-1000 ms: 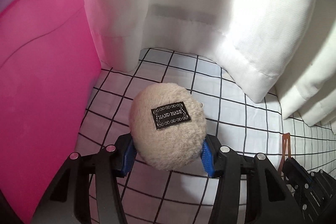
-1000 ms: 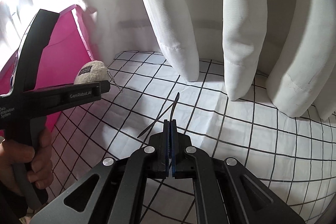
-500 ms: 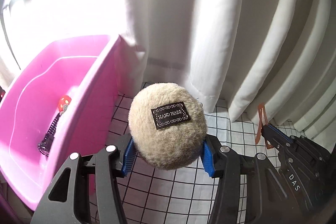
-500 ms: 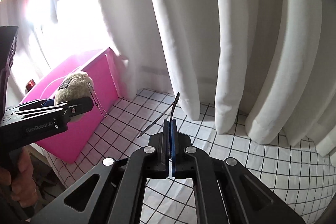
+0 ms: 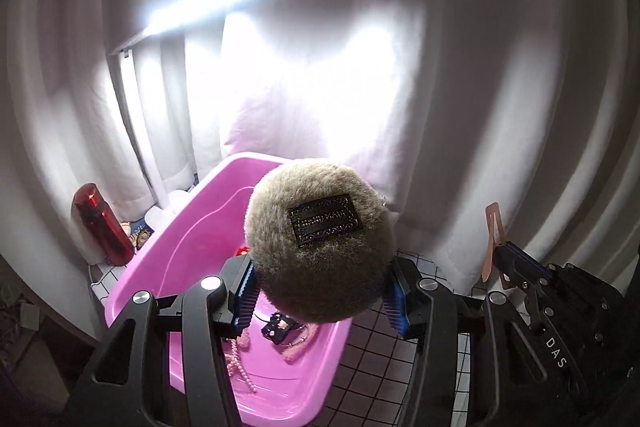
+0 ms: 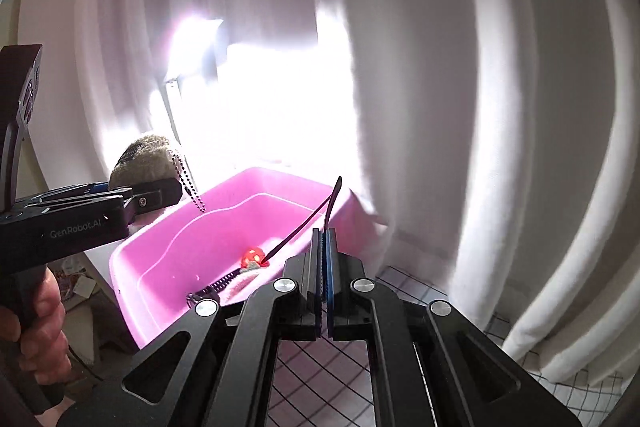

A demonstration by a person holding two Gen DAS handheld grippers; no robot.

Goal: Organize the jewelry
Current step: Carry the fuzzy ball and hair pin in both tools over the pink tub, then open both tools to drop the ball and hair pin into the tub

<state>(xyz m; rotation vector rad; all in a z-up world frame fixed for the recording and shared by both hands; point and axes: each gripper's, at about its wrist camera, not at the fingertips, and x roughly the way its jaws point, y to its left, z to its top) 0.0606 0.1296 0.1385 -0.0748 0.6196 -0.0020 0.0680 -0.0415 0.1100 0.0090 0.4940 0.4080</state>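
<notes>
My left gripper (image 5: 320, 293) is shut on a beige fluffy pompom (image 5: 318, 241) with a black label, held above the pink bin (image 5: 200, 211). In the right wrist view the pompom (image 6: 140, 161) hangs a ball chain (image 6: 188, 187) over the bin's left rim (image 6: 224, 191). My right gripper (image 6: 323, 239) is shut on a thin hair clip (image 6: 316, 217), brown-orange in the left wrist view (image 5: 492, 239), held above the bin's right side. In the bin lie a pink bead necklace (image 5: 240, 371), a dark hair comb (image 6: 216, 285) and a red bead (image 6: 252, 255).
A white curtain (image 5: 460, 87) hangs close behind. A lit desk lamp (image 5: 204, 9) stands behind the bin, and a red bottle (image 5: 102, 223) stands to its left. A white cloth with a black grid (image 6: 320, 391) covers the table.
Both grippers have risen and swung left toward the pink bin with their loads. The bin's inside has come into full view. Both grips are unchanged.
</notes>
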